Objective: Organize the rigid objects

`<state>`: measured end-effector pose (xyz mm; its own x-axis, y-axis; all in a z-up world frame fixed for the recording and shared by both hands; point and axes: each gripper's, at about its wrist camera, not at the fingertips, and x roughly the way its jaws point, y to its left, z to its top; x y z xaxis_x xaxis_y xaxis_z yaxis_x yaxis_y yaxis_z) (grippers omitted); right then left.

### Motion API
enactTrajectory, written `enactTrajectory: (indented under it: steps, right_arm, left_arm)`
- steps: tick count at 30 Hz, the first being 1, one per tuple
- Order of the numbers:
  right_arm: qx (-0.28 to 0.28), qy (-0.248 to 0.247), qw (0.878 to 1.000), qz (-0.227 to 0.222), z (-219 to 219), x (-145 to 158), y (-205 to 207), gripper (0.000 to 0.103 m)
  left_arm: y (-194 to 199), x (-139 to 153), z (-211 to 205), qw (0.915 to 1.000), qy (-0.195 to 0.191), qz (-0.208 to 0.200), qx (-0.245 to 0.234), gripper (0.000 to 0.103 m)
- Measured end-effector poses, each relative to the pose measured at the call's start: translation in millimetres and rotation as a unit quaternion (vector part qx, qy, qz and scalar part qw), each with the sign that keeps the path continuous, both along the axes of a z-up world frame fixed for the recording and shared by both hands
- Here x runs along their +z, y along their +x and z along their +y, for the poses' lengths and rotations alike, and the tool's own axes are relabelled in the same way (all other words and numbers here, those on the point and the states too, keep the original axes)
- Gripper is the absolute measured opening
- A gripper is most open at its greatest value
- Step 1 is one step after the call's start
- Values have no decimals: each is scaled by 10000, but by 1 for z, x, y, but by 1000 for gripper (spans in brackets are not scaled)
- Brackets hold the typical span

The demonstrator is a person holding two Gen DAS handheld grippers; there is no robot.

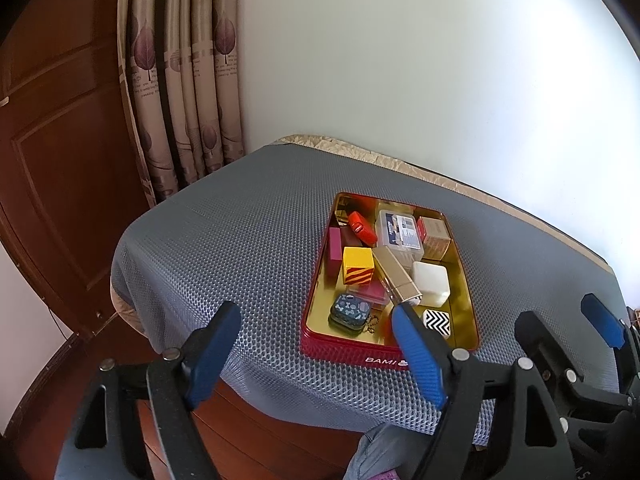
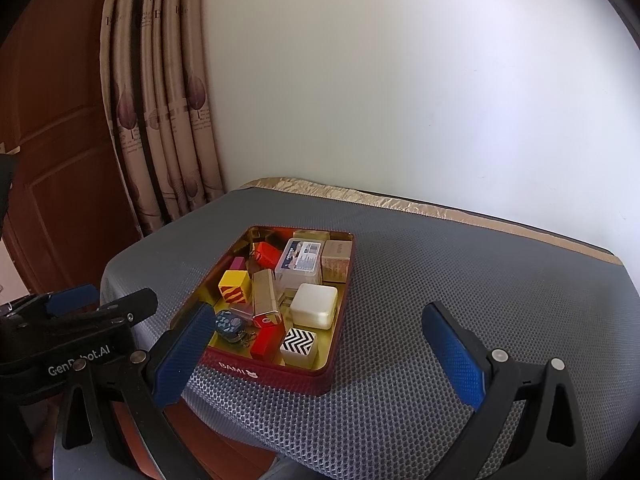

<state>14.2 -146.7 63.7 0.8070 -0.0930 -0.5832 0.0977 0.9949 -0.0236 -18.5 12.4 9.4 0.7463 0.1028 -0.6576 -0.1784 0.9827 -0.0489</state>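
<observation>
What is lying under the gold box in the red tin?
The gold box leans across a clear plastic case and a red block inside the red tin. Anything else beneath stays hidden.

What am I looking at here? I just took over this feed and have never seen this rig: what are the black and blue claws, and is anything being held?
No robot arm here: a person holds a two-finger clamp in each hand, each carrying a forward-looking fisheye camera. One picture looks along the left gripper, the other along the right gripper. Both stand open and hold nothing. On the grey mat sits a red tin with a gold inside, filled with small items: a yellow striped block, a white box, a gold case and a black-and-white zigzag box, among others.
</observation>
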Motion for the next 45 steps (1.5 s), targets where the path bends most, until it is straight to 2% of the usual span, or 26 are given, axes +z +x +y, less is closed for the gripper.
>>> enactTrajectory:
  steps: [20,45]
  right_arm:
    - [-45,64,10000,13,-4,-2,-1,103]
    - [-72,91,9999,3,-7,-3,0,103]
  left_arm:
    - [-5,5,-8,9986,409,-297,131,82]
    - [1,0,-9,9996,278,-79,11,82]
